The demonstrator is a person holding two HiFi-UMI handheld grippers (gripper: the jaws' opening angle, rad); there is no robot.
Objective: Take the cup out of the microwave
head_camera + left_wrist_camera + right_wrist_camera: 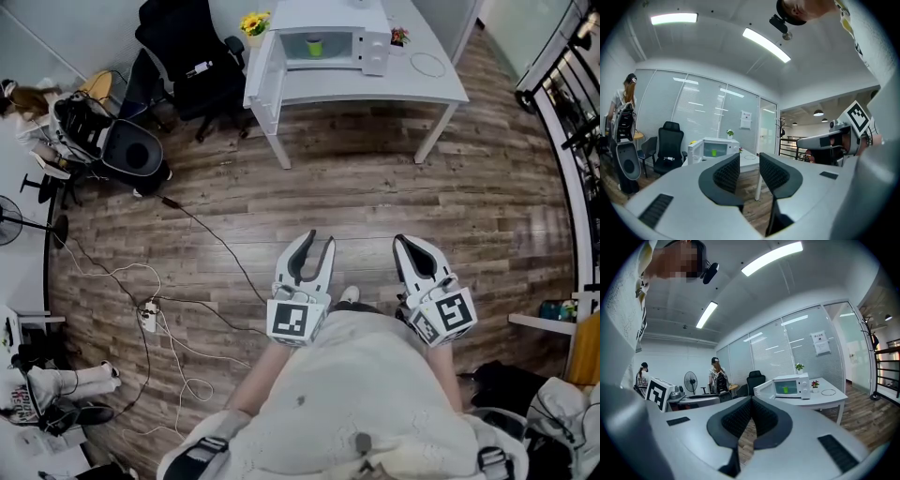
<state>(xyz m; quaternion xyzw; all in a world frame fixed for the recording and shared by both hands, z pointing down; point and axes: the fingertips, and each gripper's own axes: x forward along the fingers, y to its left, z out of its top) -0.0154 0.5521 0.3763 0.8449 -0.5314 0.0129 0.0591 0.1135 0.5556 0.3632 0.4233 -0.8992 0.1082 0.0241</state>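
- The small bright-green cup (314,46) sits inside the boxy white microwave (345,21), up on the white bench (441,89) at the far side of the room. The microwave's door (263,82) hangs wide open to the left, so the way in looks clear.
- Both tools are well away from it, with a big stretch of brown plank floor (375,187) in between. So I'd say the reach hasn't really started yet.
- The left hand-held gripper (320,240) has its jaws parted with nothing between them. In the head view the cup lies pretty much straight ahead of it.
- The right hand-held gripper (405,242) is clenched tip to tip on nothing. The cup lies ahead and off to its left.
- Neither is clearly nearer, but my guess is the left one is the better bet, since it's lined up and already released.
- The cup looks like it's standing upright. It's too small from here to make out a handle or anything else.
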